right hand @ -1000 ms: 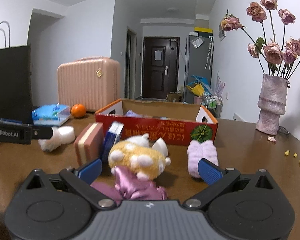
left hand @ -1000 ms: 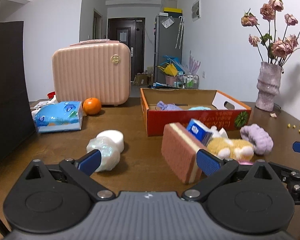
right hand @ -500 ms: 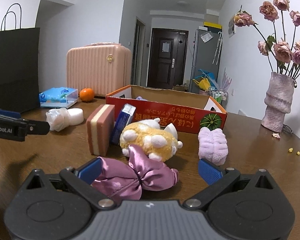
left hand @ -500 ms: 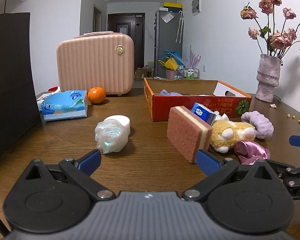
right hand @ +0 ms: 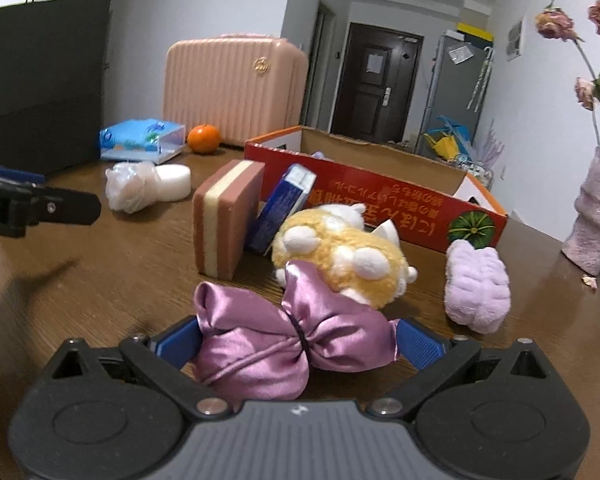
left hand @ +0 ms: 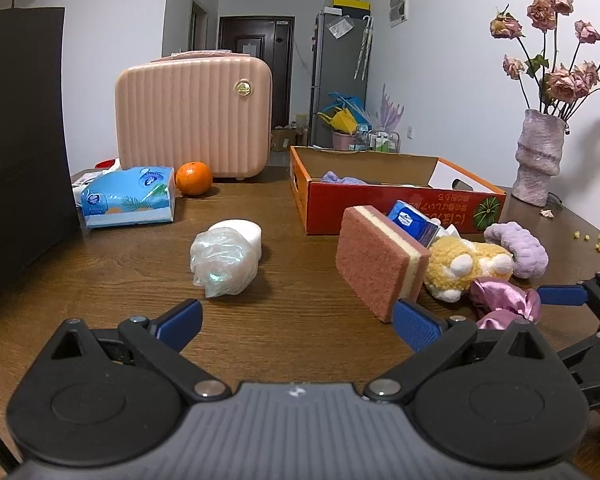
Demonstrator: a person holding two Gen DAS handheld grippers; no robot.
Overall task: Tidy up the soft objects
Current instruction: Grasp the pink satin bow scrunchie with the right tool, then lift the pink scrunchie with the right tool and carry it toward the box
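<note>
The purple satin bow [right hand: 288, 344] lies on the table between the spread fingers of the right gripper [right hand: 298, 342], its long axis running 9 to 3 o'clock across the gap, both blue pads beside its lobes but not visibly clamping. The orange box [right hand: 380, 200] sits at 12 to 1 o'clock beyond the plush toy [right hand: 340, 256]. The left gripper [left hand: 298, 320] is spread wide and holds nothing, the bow at its 3 o'clock, so the right is nearer.

We see a shiny pink-purple satin bow [right hand: 292, 340], yellow plush toy [right hand: 340, 256] with white spots, lilac fluffy cloth [right hand: 476, 284], pink-and-cream striped sponge [right hand: 224, 216], orange-red box [right hand: 380, 200], ribbed pink suitcase [left hand: 194, 120].
</note>
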